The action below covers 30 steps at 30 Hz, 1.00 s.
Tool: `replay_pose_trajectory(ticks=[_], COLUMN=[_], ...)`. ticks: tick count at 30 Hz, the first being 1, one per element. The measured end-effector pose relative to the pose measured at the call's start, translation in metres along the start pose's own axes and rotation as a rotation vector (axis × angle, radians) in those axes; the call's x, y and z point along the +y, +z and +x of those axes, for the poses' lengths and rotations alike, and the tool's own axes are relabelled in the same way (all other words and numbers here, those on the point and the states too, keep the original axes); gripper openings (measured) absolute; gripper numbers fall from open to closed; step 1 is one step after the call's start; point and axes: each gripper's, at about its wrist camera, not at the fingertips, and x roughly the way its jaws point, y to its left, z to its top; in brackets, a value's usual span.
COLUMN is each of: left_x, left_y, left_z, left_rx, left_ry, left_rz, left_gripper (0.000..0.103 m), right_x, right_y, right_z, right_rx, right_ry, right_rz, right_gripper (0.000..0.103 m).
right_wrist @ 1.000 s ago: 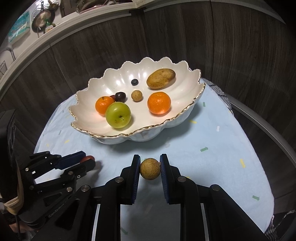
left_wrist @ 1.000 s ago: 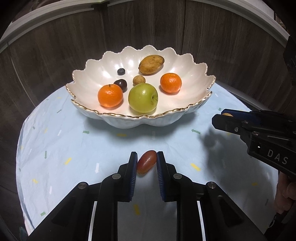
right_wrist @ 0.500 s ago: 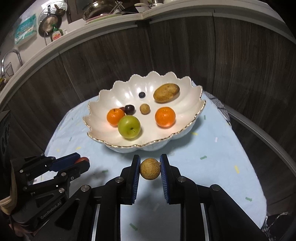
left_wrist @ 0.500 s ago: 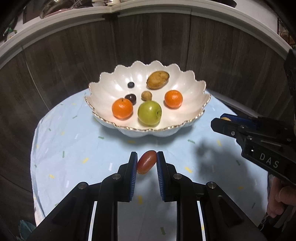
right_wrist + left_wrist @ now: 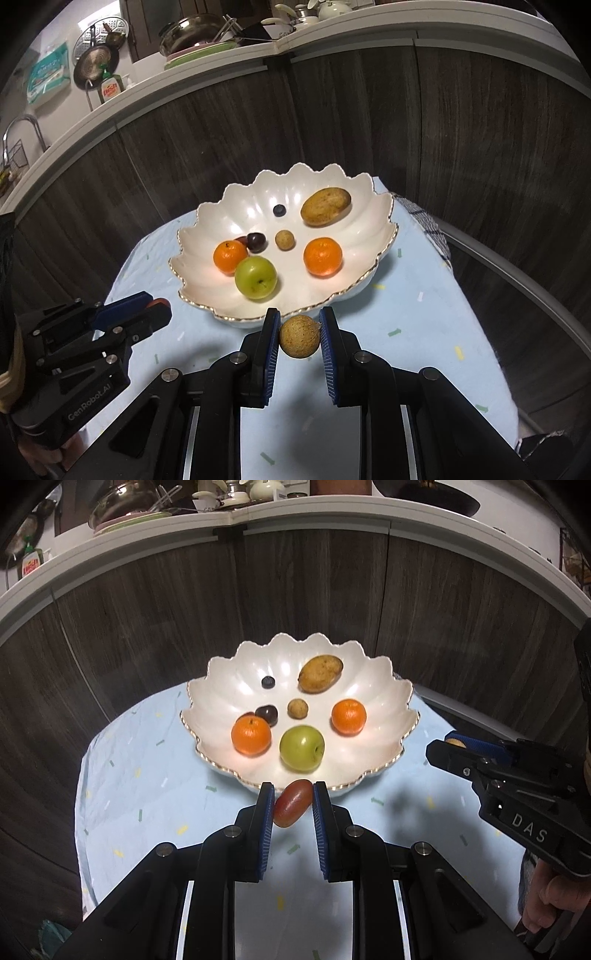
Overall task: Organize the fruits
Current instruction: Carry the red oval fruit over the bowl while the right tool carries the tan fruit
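- Left gripper [image 5: 293,805]: clamped on a red oblong fruit [image 5: 292,803], held above the cloth [image 5: 147,794] just short of the bowl's [image 5: 221,679] near rim.
- Right gripper [image 5: 299,336]: clamped on a round tan fruit [image 5: 299,336], likewise raised, just in front of the near rim.
- Seen from the right wrist: left gripper low at the left, well clear of the bowl, red fruit tip peeking between the blue pads [image 5: 122,306].
- Seen from the left wrist: right gripper at the right edge, level with the bowl's right side, a sliver of tan fruit at its tip.
- Edges: scalloped, gold-trimmed rim all round the bowl; near rim directly ahead of both held fruits.
- Open room: bare cloth left and right of the bowl and between the two grippers; dark wood wall [image 5: 332,590] close behind the bowl; cloth falling away at left and right.
- Free floor inside the bowl: near-right part beside the apple, and the far-left slope.
- In the bowl: green apple [image 5: 302,747] nearest, front centre; orange [image 5: 251,735] to its left, a second orange [image 5: 348,716] to the right; dark plum [image 5: 267,715] touching the left orange from behind; small tan ball [image 5: 297,708] at centre; blueberry [image 5: 267,682] far left; brown oval fruit [image 5: 320,674] far right.
- Count: two oranges, one apple, one plum, one blueberry, one brown oval, one small tan ball in the bowl; two fruits in grippers; one bowl.
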Motion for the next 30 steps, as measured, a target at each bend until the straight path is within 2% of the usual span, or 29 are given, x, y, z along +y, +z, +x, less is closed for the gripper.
replay_pose_trajectory(ticks=[20, 30], left_x=[0.009, 0.015], left_y=[0.04, 0.041], left_z=[0.033, 0.059], left_rx=[-0.007, 0.031], left_ry=[0.017, 0.014], left_rz=[-0.022, -0.042], left_gripper=[0.021, 0.022], right_x=[-0.01, -0.009], right_y=[0.041, 0.046], right_z=[0.023, 0.052], right_rx=[-0.006, 0.057], right_ry=[-0.015, 0.006], right_rz=[-0.023, -0.034], right_gripper=[0.023, 0.023])
